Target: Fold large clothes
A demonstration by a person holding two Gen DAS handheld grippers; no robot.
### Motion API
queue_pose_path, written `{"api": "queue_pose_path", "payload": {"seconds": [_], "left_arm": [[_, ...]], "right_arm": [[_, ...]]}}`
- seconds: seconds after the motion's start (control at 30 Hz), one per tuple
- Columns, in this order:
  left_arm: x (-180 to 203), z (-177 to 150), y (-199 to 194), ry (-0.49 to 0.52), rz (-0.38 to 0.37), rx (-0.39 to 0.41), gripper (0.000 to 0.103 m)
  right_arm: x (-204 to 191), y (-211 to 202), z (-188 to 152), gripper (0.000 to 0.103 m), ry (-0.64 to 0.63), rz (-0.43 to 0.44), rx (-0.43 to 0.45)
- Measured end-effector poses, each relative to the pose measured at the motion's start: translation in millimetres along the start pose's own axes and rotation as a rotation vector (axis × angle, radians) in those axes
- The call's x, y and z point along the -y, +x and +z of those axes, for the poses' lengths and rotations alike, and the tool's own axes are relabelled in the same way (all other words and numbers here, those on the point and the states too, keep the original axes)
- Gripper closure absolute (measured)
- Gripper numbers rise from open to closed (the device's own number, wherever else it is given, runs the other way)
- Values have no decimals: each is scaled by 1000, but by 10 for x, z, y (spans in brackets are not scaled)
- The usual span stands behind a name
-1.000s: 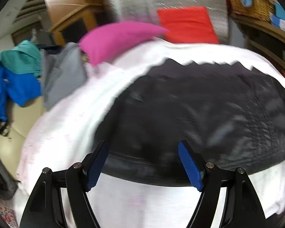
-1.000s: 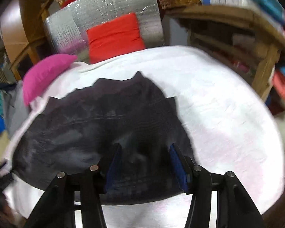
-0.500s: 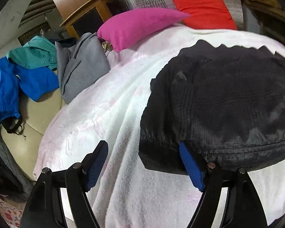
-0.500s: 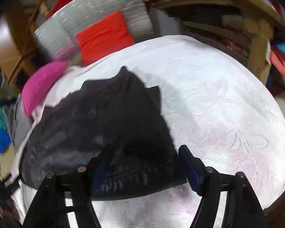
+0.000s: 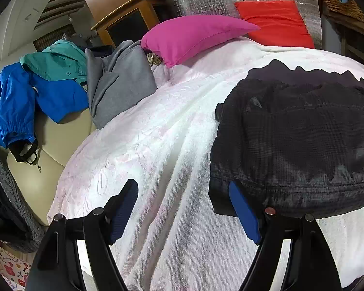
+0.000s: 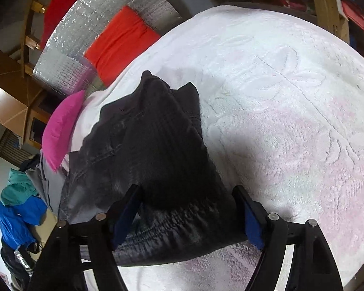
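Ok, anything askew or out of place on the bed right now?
The black garment lies bunched rather than flat, its far edge jagged. A blue jacket, teal garment and grey garment sprawl unfolded beside the white blanket.

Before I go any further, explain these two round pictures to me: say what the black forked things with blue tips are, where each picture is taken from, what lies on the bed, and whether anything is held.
No robot arm is here. A person holds a two-finger gripper in each hand, and each gripper carries a wide-angle camera looking forward along its fingers, which is why the pictures bulge.

One picture looks out from the left gripper, the other from the right gripper. The blue tips are the gripping pads.

On the white blanket lies a black jacket, the garment being folded. Behind it are a pink pillow and a red cushion. To the side lie a grey garment and a blue and teal jacket.

Both grippers are open. The right one's jaws have just been opening and straddle the black jacket's hem without pinching it. The left one sits at the jacket's near corner, with blanket between its pads.
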State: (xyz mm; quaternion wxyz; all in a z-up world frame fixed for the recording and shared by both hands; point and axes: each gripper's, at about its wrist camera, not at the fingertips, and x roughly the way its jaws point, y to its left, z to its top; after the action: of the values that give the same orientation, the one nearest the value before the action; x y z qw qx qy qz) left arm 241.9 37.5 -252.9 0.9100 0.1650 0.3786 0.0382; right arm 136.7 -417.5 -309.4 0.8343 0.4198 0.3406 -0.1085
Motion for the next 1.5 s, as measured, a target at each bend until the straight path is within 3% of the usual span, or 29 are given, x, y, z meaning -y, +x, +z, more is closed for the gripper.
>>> {"api": "queue_pose_path", "payload": {"seconds": [0.27,0.37,0.5,0.77,0.9,1.13,1.17,1.2,1.23,1.27,1.33,1.4,1.5], "left_arm": [[-57,-17,-170,-23,-26,25,24],[-56,-27,-225,-25,-40,33,24],[-13,-51,-280,-31,-66,28,24],[-31,-189,129,-227,-319,-217,24],[-47,-216,468,-379,-445,-352,24],[-152,-184,732,-558,-600,-370,23],[-167,-150,733,-573,-608,-348,24],[-180,-88,737,-581,-609,-319,25],[-181,-16,741,-579,-609,-295,32],[-178,85,753,-574,-611,-272,50],[-157,278,772,-554,-586,-257,66],[-98,399,800,-512,-512,-271,71],[-74,279,801,-513,-519,-286,71]], "right_arm": [[-88,-533,-228,23,-39,21,30],[-53,-657,-384,23,-6,122,-14],[-91,-555,-532,23,7,172,-70],[-152,22,-525,23,96,198,-157],[-85,100,-394,23,175,235,-131],[-13,259,-101,23,277,295,-54],[-52,262,-39,30,263,281,-36],[-101,267,29,53,233,252,-24],[-160,273,91,59,205,239,-21],[-228,259,152,61,179,225,-4],[-329,167,228,64,124,197,41],[-427,103,219,64,53,166,89],[-356,225,129,64,15,85,52]]}}
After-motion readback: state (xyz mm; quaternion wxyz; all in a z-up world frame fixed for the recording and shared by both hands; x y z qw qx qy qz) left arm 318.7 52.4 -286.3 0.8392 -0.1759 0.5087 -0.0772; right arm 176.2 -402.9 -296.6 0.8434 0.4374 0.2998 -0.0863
